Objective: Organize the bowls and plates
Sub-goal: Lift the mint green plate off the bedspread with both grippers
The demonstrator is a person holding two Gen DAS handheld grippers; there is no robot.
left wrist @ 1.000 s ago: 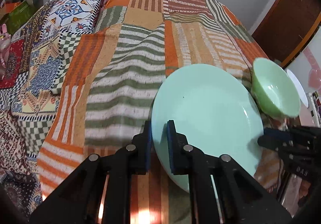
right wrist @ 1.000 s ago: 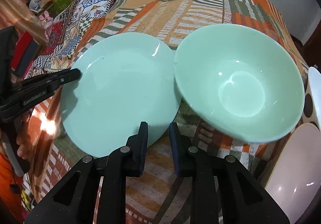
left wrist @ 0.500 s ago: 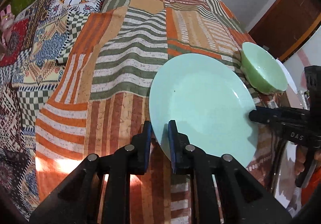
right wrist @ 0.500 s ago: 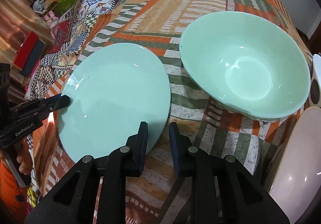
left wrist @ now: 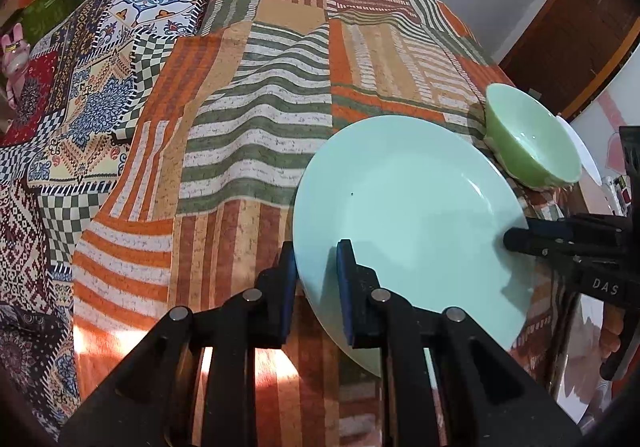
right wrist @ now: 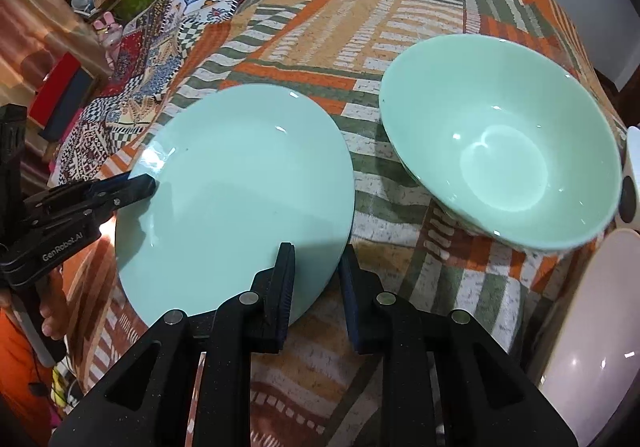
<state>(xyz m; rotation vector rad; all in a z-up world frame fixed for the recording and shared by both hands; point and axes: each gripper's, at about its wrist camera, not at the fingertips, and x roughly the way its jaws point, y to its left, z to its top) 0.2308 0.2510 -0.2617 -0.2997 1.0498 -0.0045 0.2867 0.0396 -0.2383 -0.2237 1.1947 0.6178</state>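
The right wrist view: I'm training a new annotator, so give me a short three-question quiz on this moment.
1. True or false: the bowl sits on the plate.
2. The left tongs are shut on: A the plate's rim, B the bowl, C a cup.
3. Fill in: the plate's opposite edge is clamped by the ___ tongs.
Key: 1 false, the bowl stands apart from the plate on the patchwork cloth; 2 A; 3 right, the right tongs.
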